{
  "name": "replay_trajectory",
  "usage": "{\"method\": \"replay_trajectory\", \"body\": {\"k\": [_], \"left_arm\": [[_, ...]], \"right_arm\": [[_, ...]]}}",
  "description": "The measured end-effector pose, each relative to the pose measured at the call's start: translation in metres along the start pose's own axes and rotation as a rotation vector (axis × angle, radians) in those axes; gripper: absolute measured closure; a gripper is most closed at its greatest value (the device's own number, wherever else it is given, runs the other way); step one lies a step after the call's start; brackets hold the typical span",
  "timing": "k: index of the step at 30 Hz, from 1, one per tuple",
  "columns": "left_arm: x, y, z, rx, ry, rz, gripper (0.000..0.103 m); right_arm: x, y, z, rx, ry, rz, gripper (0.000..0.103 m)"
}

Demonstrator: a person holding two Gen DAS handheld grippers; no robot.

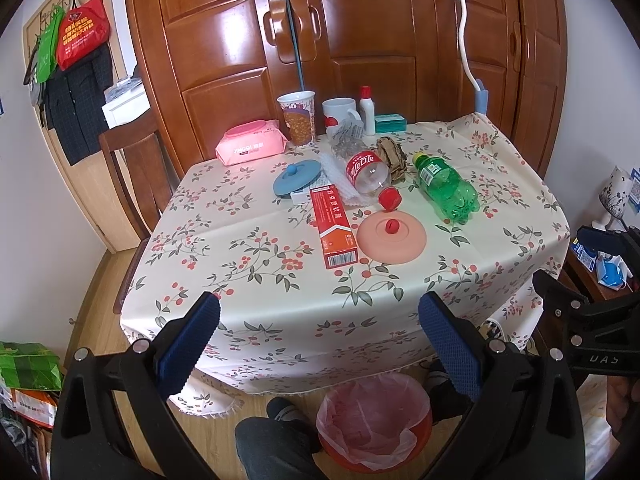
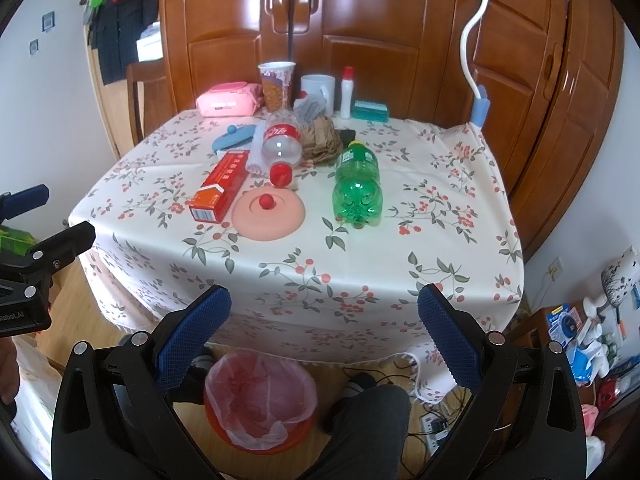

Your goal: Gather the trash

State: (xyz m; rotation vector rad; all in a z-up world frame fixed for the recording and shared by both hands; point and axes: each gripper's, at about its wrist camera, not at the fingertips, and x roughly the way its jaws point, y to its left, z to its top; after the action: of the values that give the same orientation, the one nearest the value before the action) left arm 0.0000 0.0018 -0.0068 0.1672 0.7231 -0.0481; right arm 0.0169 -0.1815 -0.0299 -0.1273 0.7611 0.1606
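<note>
Crushed green plastic bottle [image 2: 357, 184] on floral tablecloth [image 2: 280, 272]

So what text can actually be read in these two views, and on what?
"JINGQI": pink wipes pack.
"Robot.AI", start cut off: left gripper body, right wrist view.
"UAS", seemingly mirrored: right gripper body, left wrist view.
Chinese print on the red box, the cola bottle label, green bottle label, red bag: too blurred.
</note>
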Motion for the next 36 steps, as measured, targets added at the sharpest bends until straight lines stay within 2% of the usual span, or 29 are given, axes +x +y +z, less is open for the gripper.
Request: {"method": "replay_trajectory", "body": {"k": [36], "left_arm": [[0.0006,-0.0023,0.0016,0.006,0.001,0.006,0.005]], "right_arm": [[0.0012,0.0027,0.002,-0.01,-0.002,-0.005,0.006]]}}
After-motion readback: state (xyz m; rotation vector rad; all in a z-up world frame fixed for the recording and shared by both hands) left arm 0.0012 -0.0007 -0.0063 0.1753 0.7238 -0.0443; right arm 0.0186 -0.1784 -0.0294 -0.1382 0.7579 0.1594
